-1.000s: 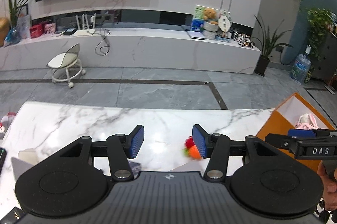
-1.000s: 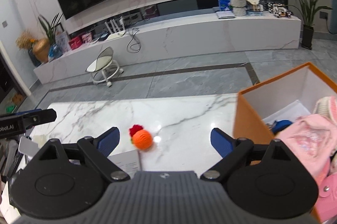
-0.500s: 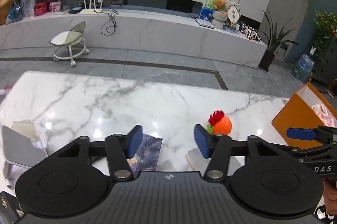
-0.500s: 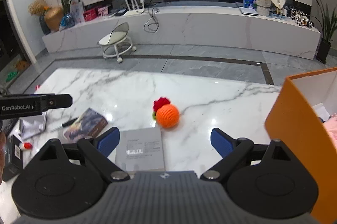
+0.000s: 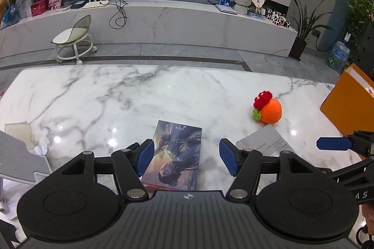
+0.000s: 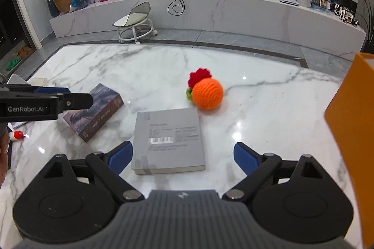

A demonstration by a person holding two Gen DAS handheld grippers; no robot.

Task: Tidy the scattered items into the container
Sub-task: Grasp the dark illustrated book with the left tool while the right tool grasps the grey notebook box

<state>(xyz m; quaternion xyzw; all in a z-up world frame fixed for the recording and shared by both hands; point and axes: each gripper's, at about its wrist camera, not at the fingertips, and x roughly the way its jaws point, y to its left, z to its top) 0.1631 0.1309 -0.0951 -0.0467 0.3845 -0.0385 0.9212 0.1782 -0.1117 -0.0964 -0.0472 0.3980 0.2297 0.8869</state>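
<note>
A dark illustrated book (image 5: 175,155) lies on the marble table (image 5: 116,94), directly under my open left gripper (image 5: 186,160); it also shows in the right wrist view (image 6: 94,111). A grey book (image 6: 167,139) lies flat between the open jaws of my right gripper (image 6: 181,157); its corner shows in the left wrist view (image 5: 264,143). An orange crocheted ball with a red flower (image 6: 206,92) sits beyond the grey book, also seen in the left wrist view (image 5: 268,109). The orange container (image 6: 353,132) stands at the right, and in the left wrist view (image 5: 346,106). Both grippers are empty.
A grey laptop stand (image 5: 16,162) and a cream block (image 5: 18,132) sit at the table's left. A small red-capped item (image 6: 16,134) lies at the left edge. Beyond the table are a stool (image 5: 72,40) and a long TV bench (image 5: 163,15).
Both grippers have pulled back and tilted down toward the table. The left one opened wider. The two books have come into full view under them; the container has slid to the right edge.
</note>
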